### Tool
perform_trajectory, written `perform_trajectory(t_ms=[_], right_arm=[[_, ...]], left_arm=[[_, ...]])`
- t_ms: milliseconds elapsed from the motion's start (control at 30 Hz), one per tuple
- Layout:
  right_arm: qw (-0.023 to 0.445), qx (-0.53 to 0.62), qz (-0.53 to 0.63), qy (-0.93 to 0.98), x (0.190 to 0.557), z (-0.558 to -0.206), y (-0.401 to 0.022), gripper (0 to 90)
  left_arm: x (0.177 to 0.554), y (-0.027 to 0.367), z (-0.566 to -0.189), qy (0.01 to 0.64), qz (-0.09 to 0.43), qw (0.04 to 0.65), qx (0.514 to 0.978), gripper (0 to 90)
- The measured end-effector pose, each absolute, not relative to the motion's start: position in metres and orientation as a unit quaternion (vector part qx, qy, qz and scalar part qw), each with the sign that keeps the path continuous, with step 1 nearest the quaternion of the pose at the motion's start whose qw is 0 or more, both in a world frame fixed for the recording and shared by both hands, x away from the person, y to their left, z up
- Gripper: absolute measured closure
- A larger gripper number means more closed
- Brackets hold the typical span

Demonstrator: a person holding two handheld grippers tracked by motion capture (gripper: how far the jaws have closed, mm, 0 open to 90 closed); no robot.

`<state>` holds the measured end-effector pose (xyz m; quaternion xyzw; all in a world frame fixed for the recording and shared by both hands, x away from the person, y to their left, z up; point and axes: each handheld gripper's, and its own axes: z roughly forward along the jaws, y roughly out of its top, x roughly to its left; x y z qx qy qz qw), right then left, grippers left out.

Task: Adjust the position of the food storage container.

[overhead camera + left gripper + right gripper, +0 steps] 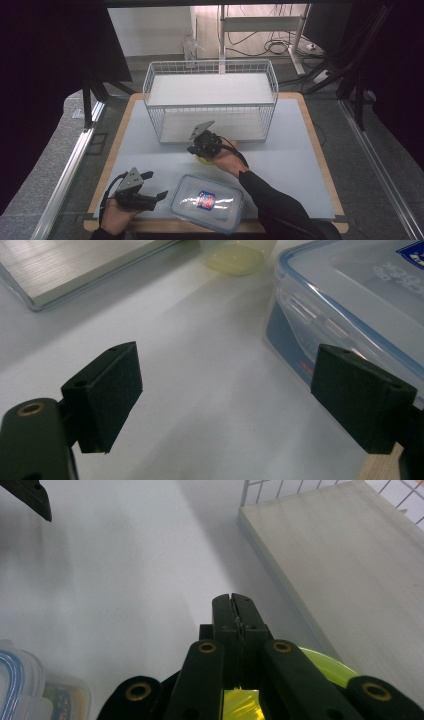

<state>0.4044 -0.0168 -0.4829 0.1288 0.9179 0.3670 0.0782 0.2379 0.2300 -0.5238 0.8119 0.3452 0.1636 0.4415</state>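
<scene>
A translucent yellow-green cup [203,160] [235,255] stands on the table in front of the wire basket. My right gripper [198,149] [234,602] is over it with its jaws pressed together, and the cup's yellow wall [327,666] shows right beneath them, seemingly pinched at the rim. My left gripper [156,184] [225,395] rests near the table's front left, jaws wide apart with bare table between them. A clear lidded food box [207,202] [350,300] with a blue seal and a label lies just right of the left gripper.
A white wire basket [210,67] stands at the back middle, with a pale board [350,570] [75,265] as its floor. The wooden table edge [320,145] frames the grey mat. Cables and a stand lie on the floor beyond.
</scene>
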Motion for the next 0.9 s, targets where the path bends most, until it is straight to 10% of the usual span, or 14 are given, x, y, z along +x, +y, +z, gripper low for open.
perform_trajectory(t_ms=[900], right_arm=[[0.108,0.188,0.348,0.912,0.394,-0.482,-0.092,90.0]], left_arm=[[0.238,0.229,-0.524,0.343,0.164,0.443,0.812,13.5]])
